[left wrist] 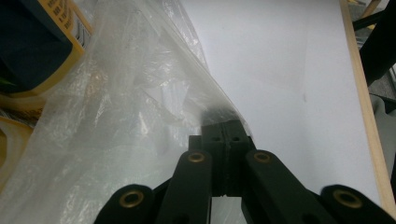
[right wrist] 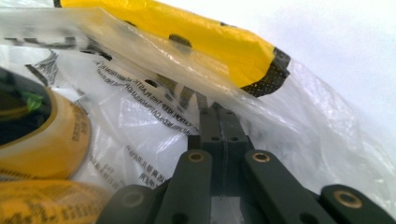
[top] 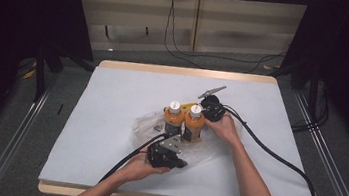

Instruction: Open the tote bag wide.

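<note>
Two orange bottles (top: pixel 172 119) (top: pixel 193 123) with white caps stand side by side mid-table, inside a clear plastic bag (top: pixel 208 153) that spreads around them. My left gripper (top: pixel 182 164) lies just in front of the bottles, its jaws pressed together on the bag's film (left wrist: pixel 140 116). My right gripper (top: pixel 205 111) sits at the bottles' right rear, its jaws likewise shut on a fold of the printed film (right wrist: pixel 154 116). In the right gripper view, an orange bottle (right wrist: pixel 46 135) is close at the left. A yellow pouch (right wrist: pixel 187 32) lies beyond the film.
The white-covered table (top: pixel 109 120) has a wooden rim (top: pixel 186 71). Black cables (top: pixel 276 156) trail from both grippers across the cover. A small dark item (top: pixel 157 126) lies in the bag, left of the bottles. Dark stands and floor cables surround the table.
</note>
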A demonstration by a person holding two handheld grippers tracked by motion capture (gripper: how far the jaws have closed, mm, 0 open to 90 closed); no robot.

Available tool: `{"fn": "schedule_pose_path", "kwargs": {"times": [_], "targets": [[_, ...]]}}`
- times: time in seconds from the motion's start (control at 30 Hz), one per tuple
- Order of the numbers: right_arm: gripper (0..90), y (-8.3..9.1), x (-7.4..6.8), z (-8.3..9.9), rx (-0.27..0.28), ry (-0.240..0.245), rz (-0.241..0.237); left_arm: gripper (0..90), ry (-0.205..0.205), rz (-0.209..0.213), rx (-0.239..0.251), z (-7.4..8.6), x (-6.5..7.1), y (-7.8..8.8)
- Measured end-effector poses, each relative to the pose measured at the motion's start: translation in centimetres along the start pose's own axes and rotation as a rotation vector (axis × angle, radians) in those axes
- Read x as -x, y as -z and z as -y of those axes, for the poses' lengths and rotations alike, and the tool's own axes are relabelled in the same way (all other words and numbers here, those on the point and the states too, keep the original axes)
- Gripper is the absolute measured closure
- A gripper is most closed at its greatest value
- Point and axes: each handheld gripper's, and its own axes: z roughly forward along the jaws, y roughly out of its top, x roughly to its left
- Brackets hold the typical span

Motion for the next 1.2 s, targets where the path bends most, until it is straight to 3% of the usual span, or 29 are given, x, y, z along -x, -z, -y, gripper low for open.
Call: {"fn": "schedule_pose_path", "kwargs": {"times": [0.07,0.2,0.37,0.53,0.73,0.77,0.93,1.07,1.13,1.2], "targets": [[90.0,-0.1,-0.1,-0.3,-0.011,0.001,0.012,90.0,0.003,0.015,-0.014,0.0,0.0,0.1],[90.0,-0.5,0.2,-0.6,0.002,-0.003,0.019,90.0,-0.001,0.049,0.01,0.2,0.5,0.0],[90.0,-0.8,0.3,-0.7,0.021,-0.033,0.036,90.0,-0.036,0.039,-0.006,0.1,0.9,0.1],[90.0,-0.9,0.2,-1.1,0.001,-0.026,0.072,90.0,-0.031,0.052,-0.006,0.2,1.1,0.1],[90.0,-1.3,0.7,-1.5,0.007,-0.06,0.061,90.0,-0.037,0.051,-0.017,0.3,1.2,0.3],[90.0,-1.3,0.7,-1.6,0.004,-0.066,0.069,90.0,-0.034,0.06,0.008,0.4,1.3,0.2],[90.0,-1.6,0.7,-1.9,0.009,-0.061,0.091,90.0,-0.065,0.055,-0.011,0.5,1.7,0.4],[90.0,-1.8,0.8,-2.2,0.006,-0.068,0.104,90.0,-0.05,0.075,0.001,0.7,1.8,0.5],[90.0,-1.9,0.9,-2.3,0.008,-0.067,0.102,90.0,-0.076,0.081,-0.012,0.7,2.1,0.6],[90.0,-2.0,0.9,-2.5,0.001,-0.068,0.107,90.0,-0.075,0.086,-0.017,0.7,2.3,0.7]]}}
